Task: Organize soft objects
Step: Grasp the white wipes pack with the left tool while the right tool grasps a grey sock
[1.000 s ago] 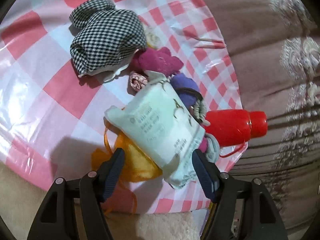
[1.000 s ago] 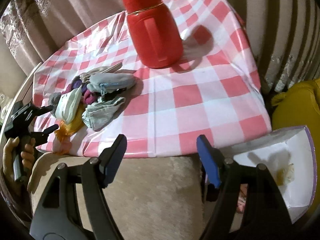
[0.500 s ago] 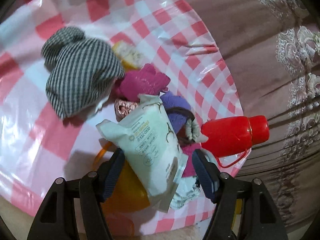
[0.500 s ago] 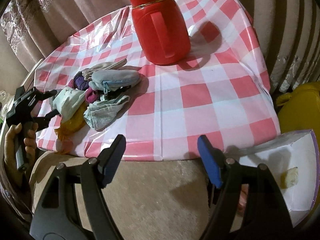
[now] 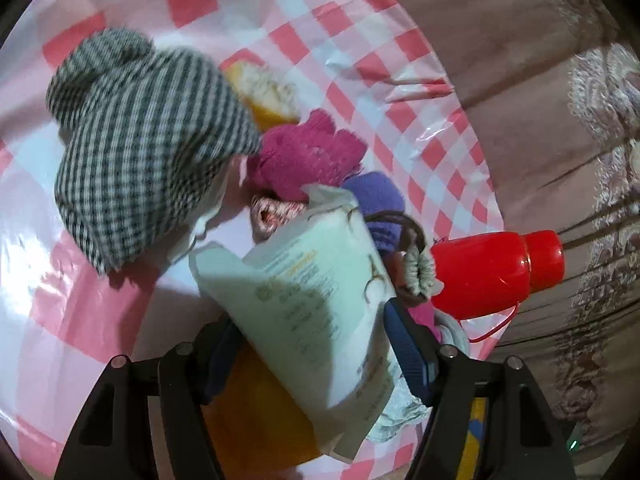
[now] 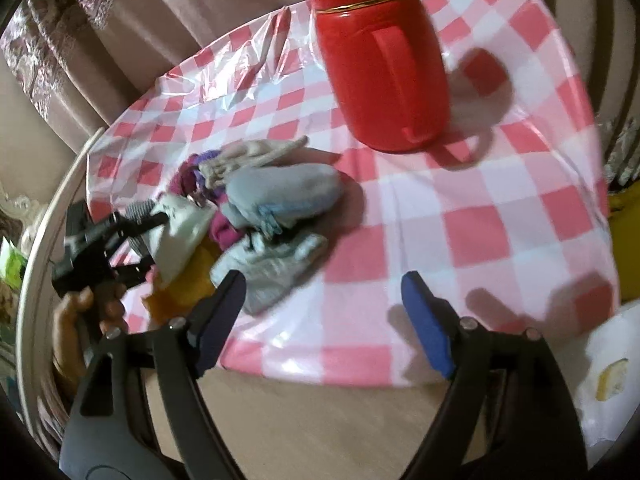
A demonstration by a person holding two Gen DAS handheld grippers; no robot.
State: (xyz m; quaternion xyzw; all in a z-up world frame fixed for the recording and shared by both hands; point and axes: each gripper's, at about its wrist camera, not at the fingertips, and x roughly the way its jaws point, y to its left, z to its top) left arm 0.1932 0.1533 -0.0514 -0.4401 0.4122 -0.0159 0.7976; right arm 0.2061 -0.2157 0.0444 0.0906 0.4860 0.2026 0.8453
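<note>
A heap of soft things lies on the checked table (image 5: pixel 100 320). It holds a black-and-white checked hat (image 5: pixel 148 148), a magenta knit (image 5: pixel 308 156), a purple knit (image 5: pixel 376 196), an orange bag (image 5: pixel 256 420) and a pale green packet (image 5: pixel 312 292). My left gripper (image 5: pixel 310 320) has the packet between its fingers. Its jaws are closing, and the pads do not clearly press. The right wrist view shows that gripper (image 6: pixel 140 244) at the heap's left side, next to a grey pouch (image 6: pixel 288 192) and a pale glove (image 6: pixel 276 268). My right gripper (image 6: pixel 323 280) hangs over the near table edge, jaws opening, nothing between them.
A red flask (image 6: pixel 380 60) stands at the far side of the table, right of the heap. Brown curtains (image 5: pixel 540 120) hang behind. A white box (image 6: pixel 608 360) sits low at the right, beside something yellow (image 6: pixel 624 240). A hand (image 6: pixel 88 308) holds the left gripper.
The left gripper has pushed forward, so the packet now reaches deep between its fingers. The right gripper has moved in towards the table edge and its jaws stand wider.
</note>
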